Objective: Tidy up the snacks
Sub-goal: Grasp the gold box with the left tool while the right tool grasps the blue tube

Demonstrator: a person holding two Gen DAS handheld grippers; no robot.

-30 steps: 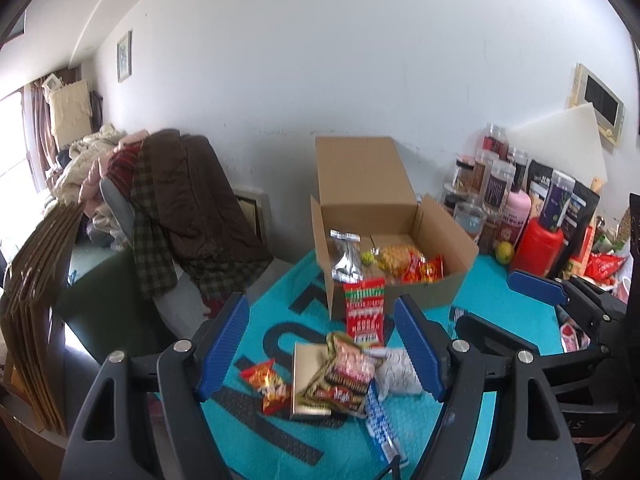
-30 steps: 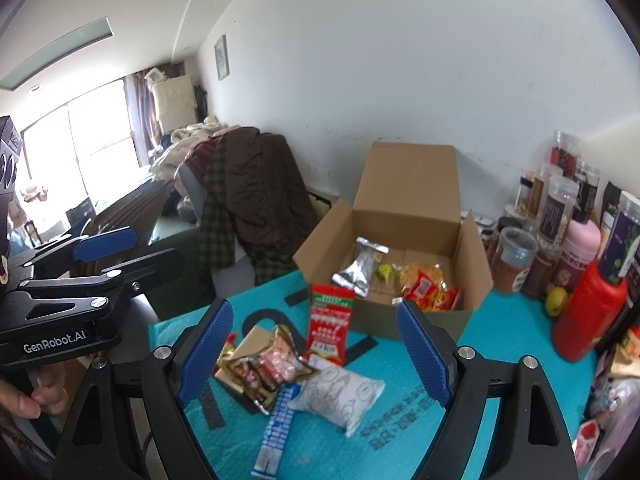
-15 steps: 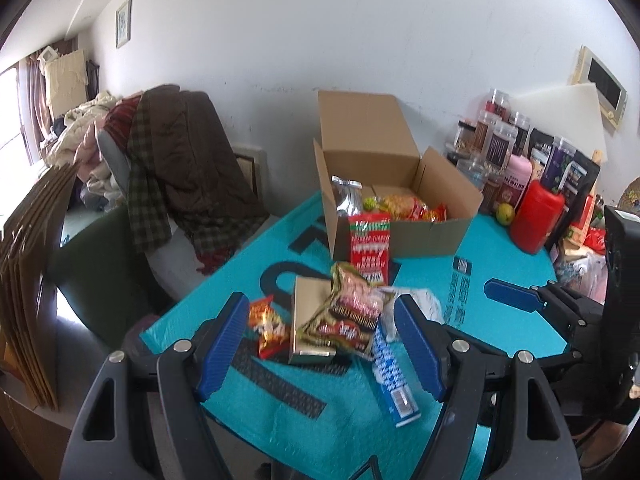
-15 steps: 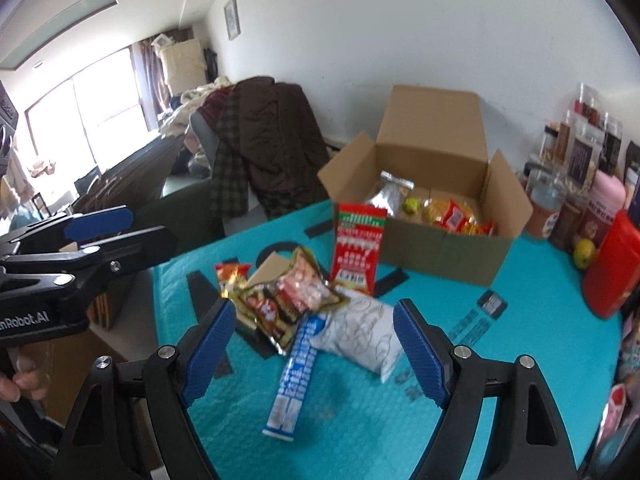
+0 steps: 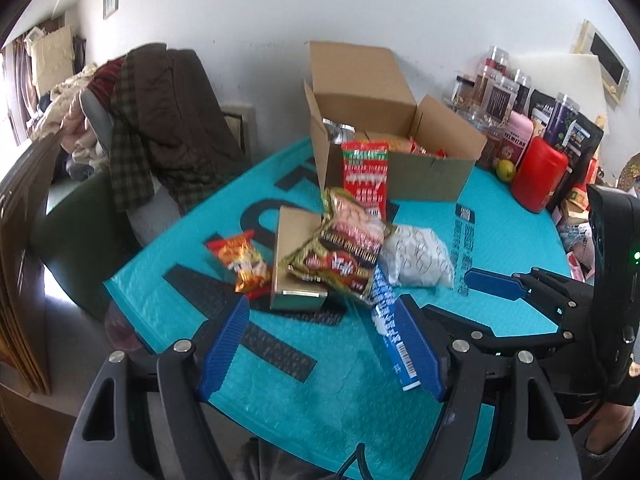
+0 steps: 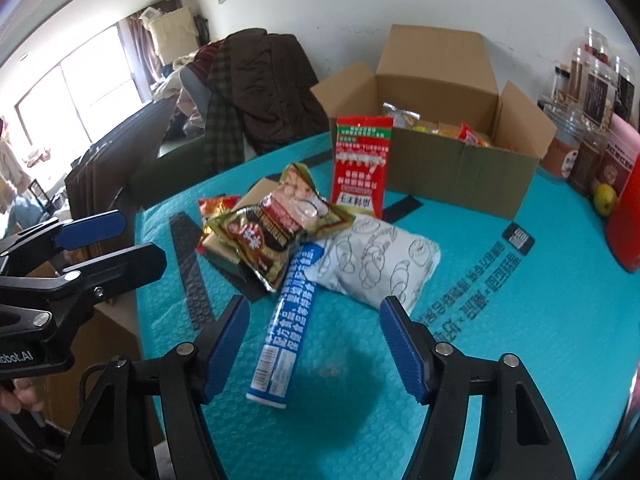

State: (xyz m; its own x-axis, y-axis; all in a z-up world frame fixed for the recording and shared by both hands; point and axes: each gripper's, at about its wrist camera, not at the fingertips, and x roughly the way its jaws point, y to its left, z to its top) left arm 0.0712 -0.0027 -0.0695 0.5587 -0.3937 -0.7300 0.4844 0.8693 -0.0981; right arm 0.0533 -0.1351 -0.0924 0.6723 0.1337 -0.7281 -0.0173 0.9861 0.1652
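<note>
An open cardboard box [image 5: 400, 168] [image 6: 440, 160] with snacks inside stands at the back of the teal table cover [image 5: 280, 380]. A red packet [image 5: 366, 176] [image 6: 362, 164] leans on its front. Before it lies a pile: a green-red bag [image 5: 340, 248] [image 6: 272, 232], a gold carton [image 5: 294, 256], an orange packet [image 5: 240, 260], a white bag [image 5: 416, 252] [image 6: 376, 260] and a long blue-white pack [image 5: 390, 328] [image 6: 286, 320]. My left gripper [image 5: 320, 344] hangs open over the pile's near side. My right gripper [image 6: 314, 344] is closing, the blue-white pack beneath its jaws, untouched.
Jars, dark pouches, a red canister [image 5: 538, 176] and a lime [image 5: 506, 169] crowd the back right. A chair draped with clothes [image 5: 160, 120] stands beyond the table's left edge. Each gripper shows at the side of the other's view.
Both grippers have sunk toward the table and tipped downward, so the snack pile looks closer. The right jaws have narrowed. No snack has moved.
</note>
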